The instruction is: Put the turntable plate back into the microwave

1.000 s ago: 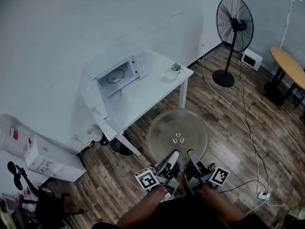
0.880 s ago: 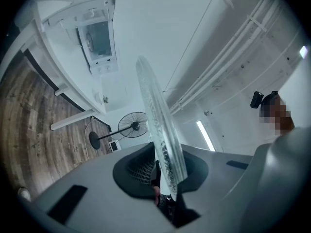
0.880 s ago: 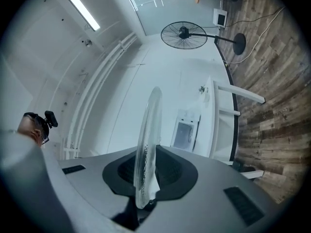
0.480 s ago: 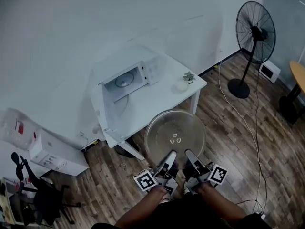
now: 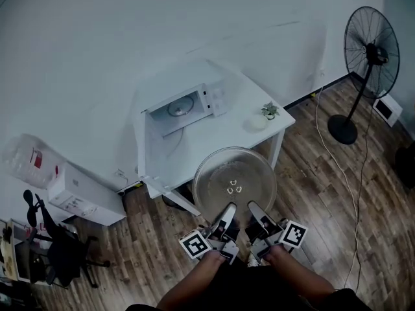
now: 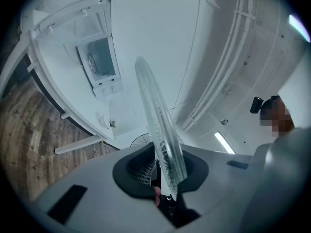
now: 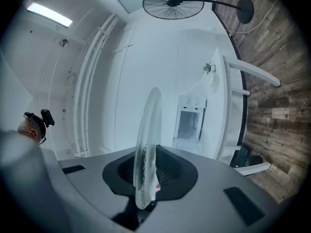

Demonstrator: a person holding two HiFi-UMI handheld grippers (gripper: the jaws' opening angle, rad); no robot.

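At bottom centre I'm clamping the left gripper [image 5: 226, 218] and right gripper [image 5: 254, 214] on the near rim of the plate [image 5: 235, 173]. It is hanging mid-frame, just below the table [image 5: 220, 135]. The microwave [image 5: 188, 102] is standing open, upper centre.

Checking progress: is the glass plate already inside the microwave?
No, the left gripper and right gripper hold the glass plate in the air, well short of the open microwave on the table.

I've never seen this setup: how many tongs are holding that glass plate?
2. The left tongs grip the glass plate at its near rim, and the right tongs grip the same rim just beside them. No others in view.
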